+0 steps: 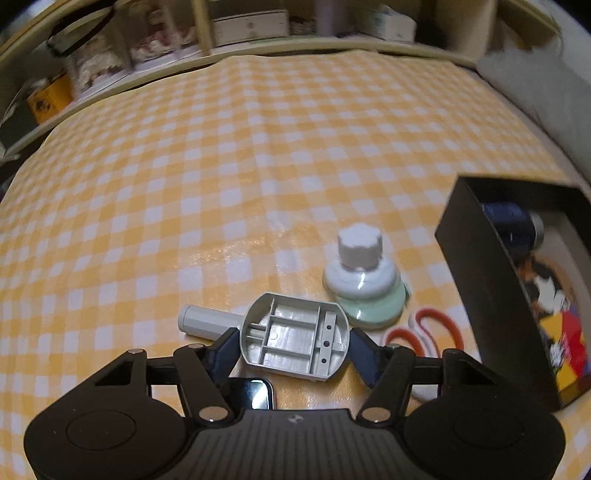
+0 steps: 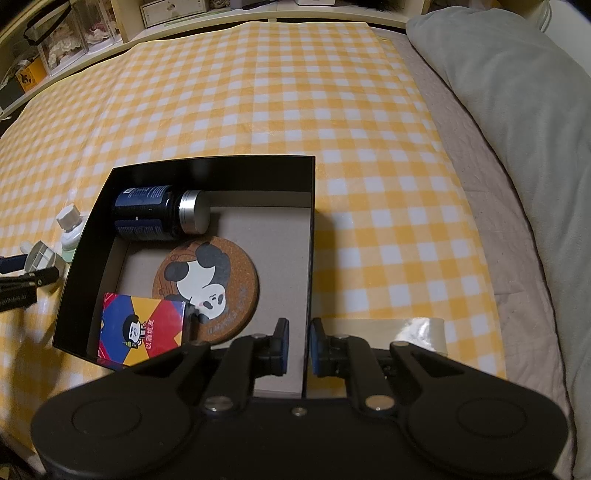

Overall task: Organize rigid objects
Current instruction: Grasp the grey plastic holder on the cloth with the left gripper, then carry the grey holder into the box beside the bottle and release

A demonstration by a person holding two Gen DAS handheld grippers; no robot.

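A grey plastic tool [image 1: 295, 341] with a ribbed hollow head and a round handle lies between the pads of my left gripper [image 1: 294, 345], which touch both sides of its head. Beside it stand a pale green bottle [image 1: 364, 284] with a white cap and red-handled scissors [image 1: 424, 332]. My right gripper [image 2: 299, 349] is shut on the right wall of the black box [image 2: 221, 177]. Inside the box lie a dark blue jar [image 2: 155, 214], a round cork coaster [image 2: 207, 288] with a panda and a colourful card pack [image 2: 142, 328].
A dark-screened device [image 1: 255, 393] lies under the left gripper. A roll of clear tape [image 2: 421, 332] sits right of the box. A grey pillow [image 2: 517, 110] borders the checked cloth on the right, and shelves [image 1: 251, 26] run along the far edge.
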